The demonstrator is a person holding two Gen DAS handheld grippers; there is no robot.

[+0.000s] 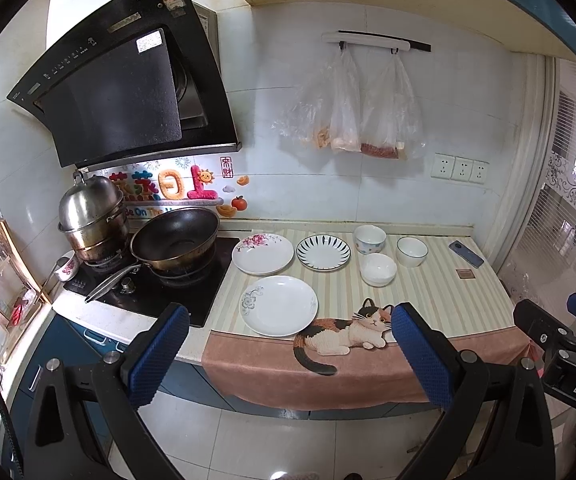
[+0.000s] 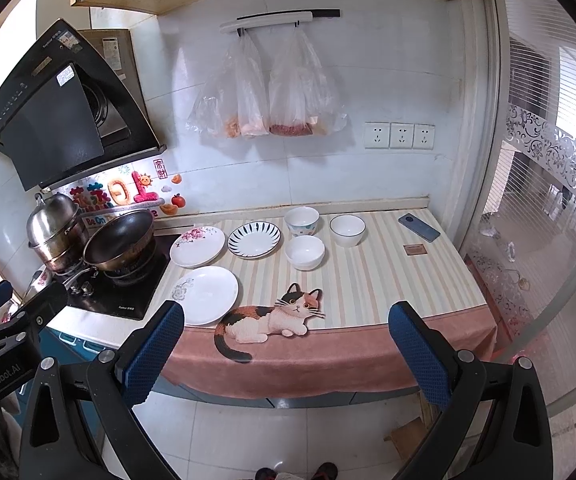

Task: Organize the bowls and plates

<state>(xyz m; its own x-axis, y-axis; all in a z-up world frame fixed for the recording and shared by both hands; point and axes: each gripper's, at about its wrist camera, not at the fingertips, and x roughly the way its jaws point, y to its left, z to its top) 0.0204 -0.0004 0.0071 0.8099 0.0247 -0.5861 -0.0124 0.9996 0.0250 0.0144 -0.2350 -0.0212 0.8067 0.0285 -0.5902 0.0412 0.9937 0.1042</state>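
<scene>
Three plates lie on the striped counter cloth [image 1: 427, 292]: a pink-flower plate [image 1: 263, 254] [image 2: 197, 246], a blue-rayed plate [image 1: 323, 252] [image 2: 254, 239] and a white plate with a grey flower [image 1: 279, 305] [image 2: 206, 294] nearest the edge. To their right stand three bowls: a patterned bowl [image 1: 369, 239] [image 2: 301, 220], a plain white bowl [image 1: 378, 269] [image 2: 305, 252] and a dark-rimmed white bowl [image 1: 412, 251] [image 2: 347, 230]. My left gripper [image 1: 288, 348] and right gripper [image 2: 288, 348] both hang open in front of the counter, holding nothing.
A hob [image 1: 156, 284] with a black wok [image 1: 176, 238] and a steel steamer pot [image 1: 92, 220] sits left of the plates. A phone [image 1: 466, 253] and a small brown card [image 1: 466, 274] lie at the right. Bags [image 1: 347, 108] hang on the wall.
</scene>
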